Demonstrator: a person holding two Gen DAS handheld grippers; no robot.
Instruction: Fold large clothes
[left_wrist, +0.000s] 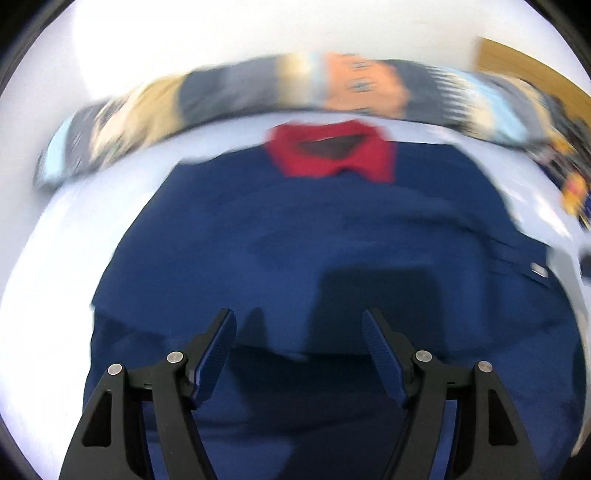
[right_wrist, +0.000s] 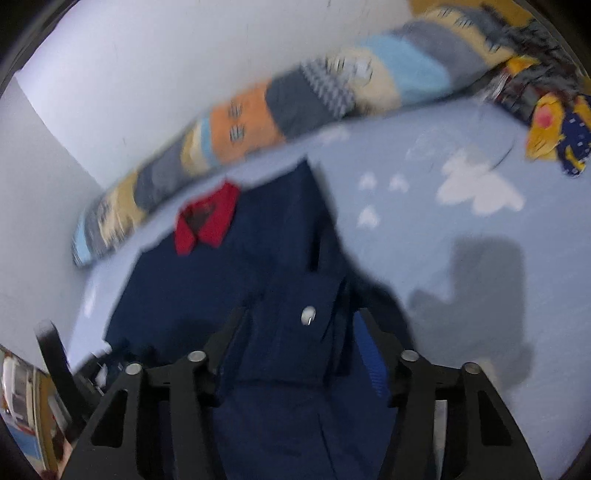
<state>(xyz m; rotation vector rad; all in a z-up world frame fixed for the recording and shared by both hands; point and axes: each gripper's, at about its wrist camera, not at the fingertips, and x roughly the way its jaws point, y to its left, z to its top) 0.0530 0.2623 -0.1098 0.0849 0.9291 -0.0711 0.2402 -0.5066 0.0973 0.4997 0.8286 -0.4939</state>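
Left gripper (left_wrist: 299, 325): jaws apart, empty, above navy shirt (left_wrist: 295, 240) | right gripper (right_wrist: 299, 325): jaws straddled folded sleeve (right_wrist: 299, 332), grip unclear | bed sheet (right_wrist: 461, 277).

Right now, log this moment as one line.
shirt: navy, red collar, flat on bed | left gripper: open, empty | right gripper: around folded sleeve, grip unclear

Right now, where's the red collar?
The red collar is at the shirt's far end, top centre in the left wrist view, just below the patchwork bolster along the wall.
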